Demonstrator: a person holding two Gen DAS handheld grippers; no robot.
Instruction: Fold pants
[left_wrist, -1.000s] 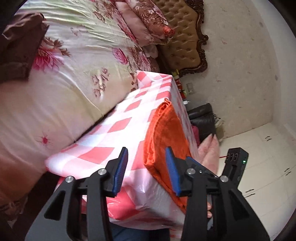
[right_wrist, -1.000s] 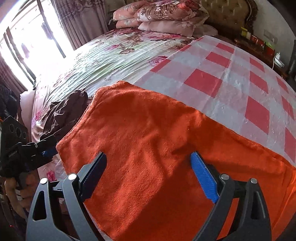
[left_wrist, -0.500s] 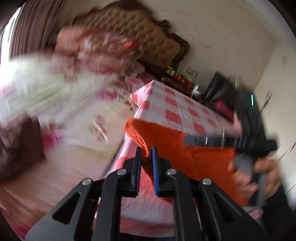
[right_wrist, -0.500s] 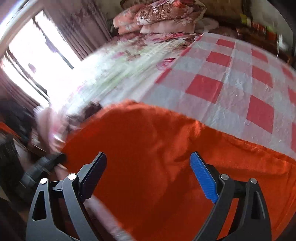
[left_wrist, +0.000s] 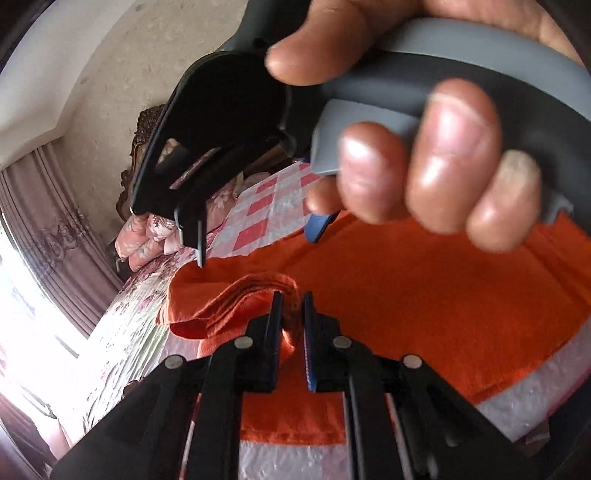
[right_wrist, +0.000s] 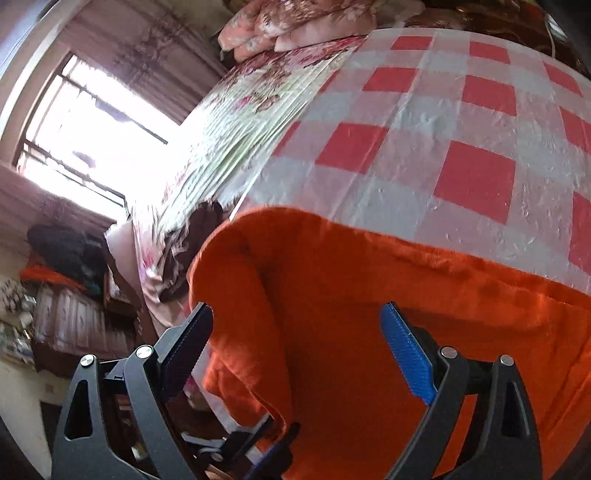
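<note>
Orange pants (left_wrist: 424, 302) lie on the near part of a table with a red-and-white check cloth (right_wrist: 424, 155). My left gripper (left_wrist: 293, 325) is shut on a bunched edge of the pants, lifted a little off the table. In the right wrist view that raised edge of the pants (right_wrist: 236, 314) curls up at the left, and the left gripper (right_wrist: 275, 439) shows at the bottom, clamped on the cloth. My right gripper (right_wrist: 295, 347) hangs open just above the pants with nothing between its pads. A hand (left_wrist: 443, 166) holding the right gripper (left_wrist: 256, 247) fills the top of the left wrist view.
A bed with a floral sheet (right_wrist: 240, 110) runs along the table's left side. On it lie a brown garment (right_wrist: 192, 243) and, at the head, pillows (right_wrist: 295, 22). A bright window (right_wrist: 92, 129) and curtains stand beyond, with cluttered furniture (right_wrist: 66, 314) at the far left.
My left gripper shut on the pants' edge, rolled over and swung across, lifting that edge. My right gripper stayed open and shifted slightly over the pants.
</note>
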